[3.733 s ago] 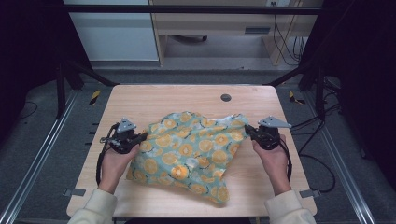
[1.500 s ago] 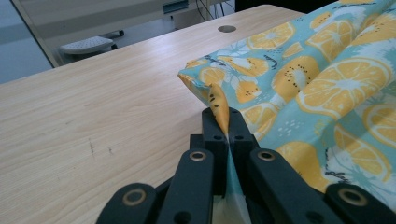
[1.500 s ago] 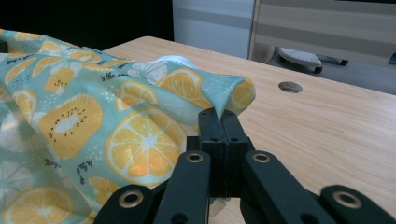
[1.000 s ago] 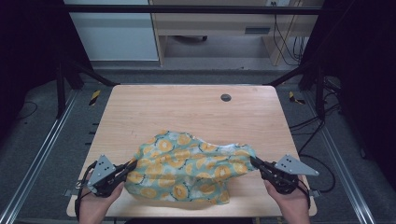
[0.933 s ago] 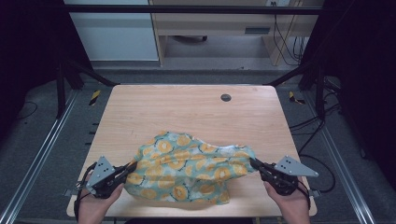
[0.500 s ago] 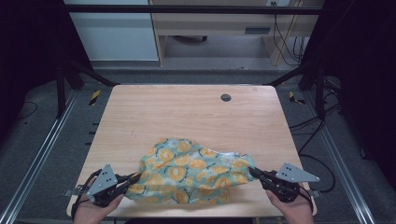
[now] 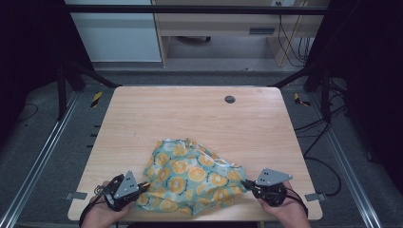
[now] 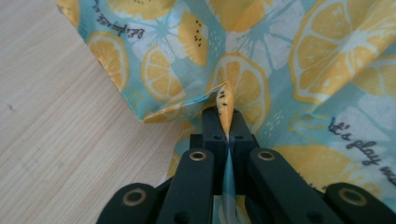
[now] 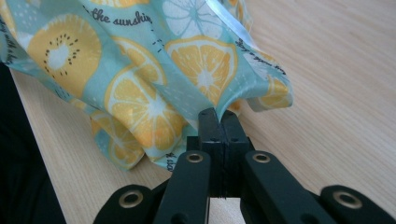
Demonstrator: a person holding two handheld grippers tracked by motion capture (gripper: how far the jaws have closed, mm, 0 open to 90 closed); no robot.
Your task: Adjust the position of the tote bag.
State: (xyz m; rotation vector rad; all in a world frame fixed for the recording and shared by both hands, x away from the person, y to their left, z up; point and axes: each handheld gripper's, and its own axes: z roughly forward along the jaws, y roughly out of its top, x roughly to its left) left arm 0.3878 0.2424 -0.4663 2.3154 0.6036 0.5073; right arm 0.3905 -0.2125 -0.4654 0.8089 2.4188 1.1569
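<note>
Left tongs (image 8: pixel 226 122) are clamped tight on a pinched fold of the cloth (image 8: pixel 280 60), a sliver of yellow print standing up between the jaws. Right tongs (image 9: pixel 219 122) are closed just as firmly on the cloth's opposite edge, fabric bunching up from the jaw tips. From the high view, the left tongs (image 7: pixel 142 186) sit at the near left of the bench (image 7: pixel 190 114), the right tongs (image 7: pixel 247 184) at the near right, a hand (image 7: pixel 102 214) behind each. The teal cloth with its orange and lemon slices stretches between them, rumpled, lying on the near half of the wooden bench. A small dark round disc (image 7: pixel 229 99) sits on the far side, well apart.
</note>
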